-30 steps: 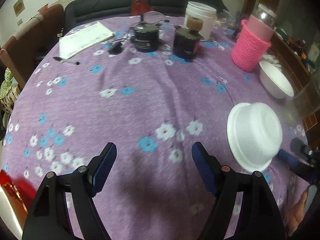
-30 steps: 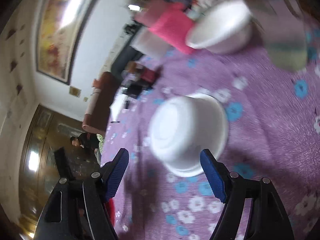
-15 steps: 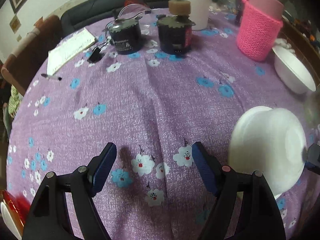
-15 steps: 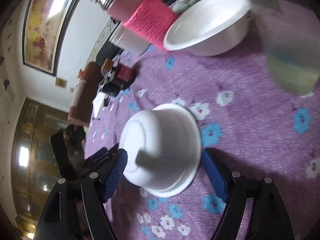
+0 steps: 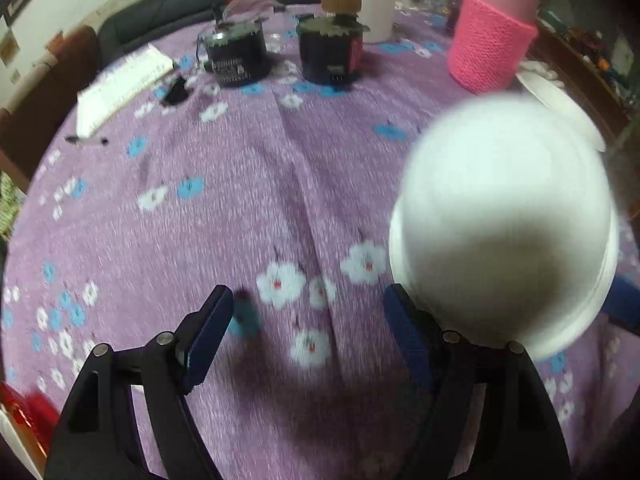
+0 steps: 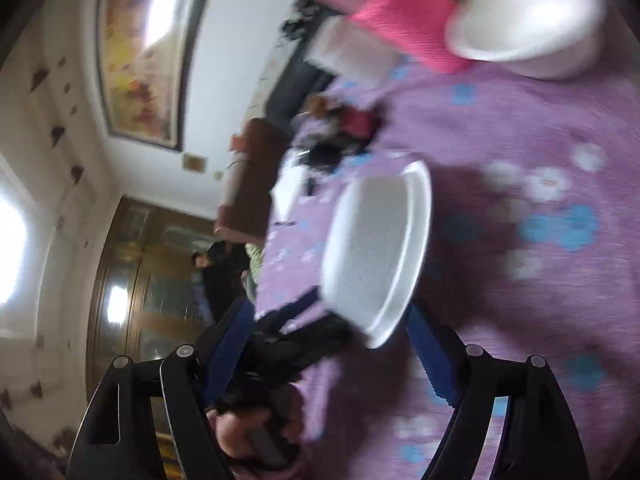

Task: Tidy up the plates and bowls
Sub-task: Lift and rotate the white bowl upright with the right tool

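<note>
A white foam bowl [image 5: 504, 224] stands tipped up on its edge over the purple flowered tablecloth [image 5: 240, 200]. Its base faces the left wrist camera. My left gripper [image 5: 308, 300] is open with only cloth between its fingers, and its right finger [image 5: 404, 332] sits against the bowl's lower left side. In the right wrist view the bowl [image 6: 376, 248] shows side-on, its rim low between the wide jaws of my right gripper [image 6: 330, 312]. The left pad stays clear of it. The left gripper [image 6: 288, 344] reaches in under the bowl. A second white bowl [image 6: 528, 20] sits upright farther back.
A jar in a pink knitted sleeve [image 5: 492, 52], a white tub [image 5: 364, 0] and two dark cans [image 5: 238, 56] [image 5: 332, 52] stand at the far side. A notebook [image 5: 124, 84] and pen [image 5: 86, 141] lie far left. A person [image 6: 216, 260] sits in the background.
The bowl lay upside down on the cloth; now it is tipped up on its edge. Both grippers have closed in on it from opposite sides.
</note>
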A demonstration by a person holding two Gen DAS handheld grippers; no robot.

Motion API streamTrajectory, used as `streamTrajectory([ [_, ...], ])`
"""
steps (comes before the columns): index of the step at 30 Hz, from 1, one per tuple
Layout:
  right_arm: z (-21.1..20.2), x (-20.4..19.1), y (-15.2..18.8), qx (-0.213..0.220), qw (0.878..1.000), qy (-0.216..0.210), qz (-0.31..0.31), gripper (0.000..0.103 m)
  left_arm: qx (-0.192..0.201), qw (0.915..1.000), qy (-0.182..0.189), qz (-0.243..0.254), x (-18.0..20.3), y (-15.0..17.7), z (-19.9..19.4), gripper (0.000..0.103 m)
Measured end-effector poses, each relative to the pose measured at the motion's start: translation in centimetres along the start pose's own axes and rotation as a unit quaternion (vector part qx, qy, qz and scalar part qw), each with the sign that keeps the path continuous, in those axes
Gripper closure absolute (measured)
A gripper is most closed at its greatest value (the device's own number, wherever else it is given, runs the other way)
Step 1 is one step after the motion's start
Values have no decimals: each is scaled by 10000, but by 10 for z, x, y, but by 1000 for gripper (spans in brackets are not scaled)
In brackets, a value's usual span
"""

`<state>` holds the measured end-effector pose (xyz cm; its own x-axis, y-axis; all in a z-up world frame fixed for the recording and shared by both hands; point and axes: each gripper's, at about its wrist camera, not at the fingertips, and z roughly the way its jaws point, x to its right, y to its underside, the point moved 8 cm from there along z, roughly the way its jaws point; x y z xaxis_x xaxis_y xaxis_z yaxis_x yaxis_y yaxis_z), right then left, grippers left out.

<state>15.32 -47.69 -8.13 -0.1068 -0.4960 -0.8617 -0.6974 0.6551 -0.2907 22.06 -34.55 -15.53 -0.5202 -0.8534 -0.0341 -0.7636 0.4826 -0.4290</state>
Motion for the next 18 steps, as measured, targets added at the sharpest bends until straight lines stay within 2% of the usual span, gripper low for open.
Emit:
streamTrajectory([
  [4, 29, -38, -1, 141, 9991, 114, -384, 22, -58, 9992, 241, -309, -19, 14, -9, 26],
  [6, 46, -46, -4, 163, 9981, 397, -451, 22, 52, 9978, 303, -589, -38, 16, -19, 26],
  [7, 54, -49, -3, 123, 9978, 453, -460, 22, 139, 9967, 258, -751, -53, 17, -26, 26],
  [9, 72, -67, 5, -121, 9975, 300, -627, 22, 304, 9953, 80, -914, -76, 16, -39, 26],
  [13, 91, -117, 19, -172, 9902, 88, -1386, 22, 740, 9879, -363, -1312, -120, 14, -73, 26],
  [16, 99, -145, 23, -150, 9851, 151, -1707, 22, 1003, 9816, -462, -1560, -140, 14, -92, 25],
  [18, 97, -149, 23, -108, 9832, 302, -1796, 22, 1081, 9803, -489, -1576, -145, 14, -96, 25],
])
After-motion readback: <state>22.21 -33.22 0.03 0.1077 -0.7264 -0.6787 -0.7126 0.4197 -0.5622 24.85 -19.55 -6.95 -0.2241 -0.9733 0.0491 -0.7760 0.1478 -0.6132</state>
